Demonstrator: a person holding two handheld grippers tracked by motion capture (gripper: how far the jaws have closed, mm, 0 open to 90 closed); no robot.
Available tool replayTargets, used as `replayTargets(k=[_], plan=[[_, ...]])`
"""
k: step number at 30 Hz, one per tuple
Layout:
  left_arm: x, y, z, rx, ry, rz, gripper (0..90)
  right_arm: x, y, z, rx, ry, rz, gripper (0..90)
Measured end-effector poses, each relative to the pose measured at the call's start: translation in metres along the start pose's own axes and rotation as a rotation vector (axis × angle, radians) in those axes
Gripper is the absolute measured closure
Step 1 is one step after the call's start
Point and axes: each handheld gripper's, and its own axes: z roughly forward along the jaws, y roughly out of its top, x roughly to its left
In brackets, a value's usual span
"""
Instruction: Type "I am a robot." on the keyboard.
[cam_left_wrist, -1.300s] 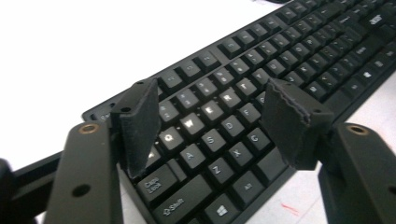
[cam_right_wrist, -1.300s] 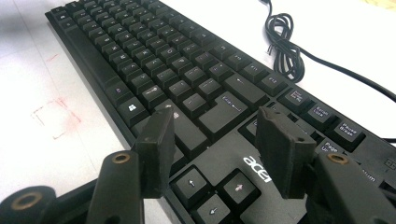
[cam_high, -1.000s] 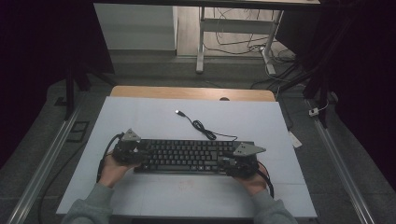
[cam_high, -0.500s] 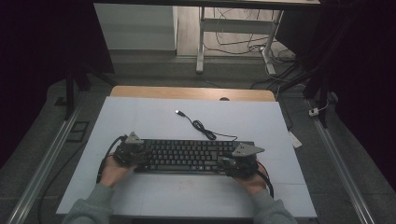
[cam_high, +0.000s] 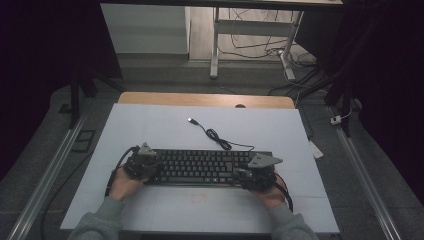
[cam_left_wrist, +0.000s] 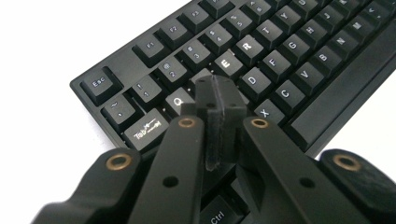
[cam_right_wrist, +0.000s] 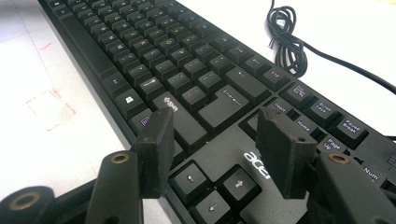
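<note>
While over keyboard (cam_high: 200, 167): left gripper (cam_left_wrist: 219, 100) jaws closed, empty | right gripper (cam_right_wrist: 217, 140) jaws apart, empty

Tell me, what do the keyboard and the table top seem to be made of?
Keyboard: probably moulded plastic, matt black; the keycaps have a dull sheen and white printed letters. Table top: pale, smooth, matt sheet, perhaps laminate or a mat; a wood-coloured strip shows at its far edge. I cannot tell which.

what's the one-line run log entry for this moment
scene: keyboard on table | left gripper: shut, tips at keys near Q | right gripper: open above arrow keys | cable: coiled behind keyboard
</note>
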Motion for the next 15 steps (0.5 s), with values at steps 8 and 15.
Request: replayTargets(k=[8,15], plan=[[-0.0009,0.0000,0.0026,0.013,-0.001,0.003,88.9,0.0001,-0.0003,0.0008,0.001,-0.001,0.000,47.0],[-0.0015,-0.0005,0.0050,0.024,0.008,0.006,88.9,0.0003,-0.0004,0.0015,0.006,-0.001,-0.002,47.0]])
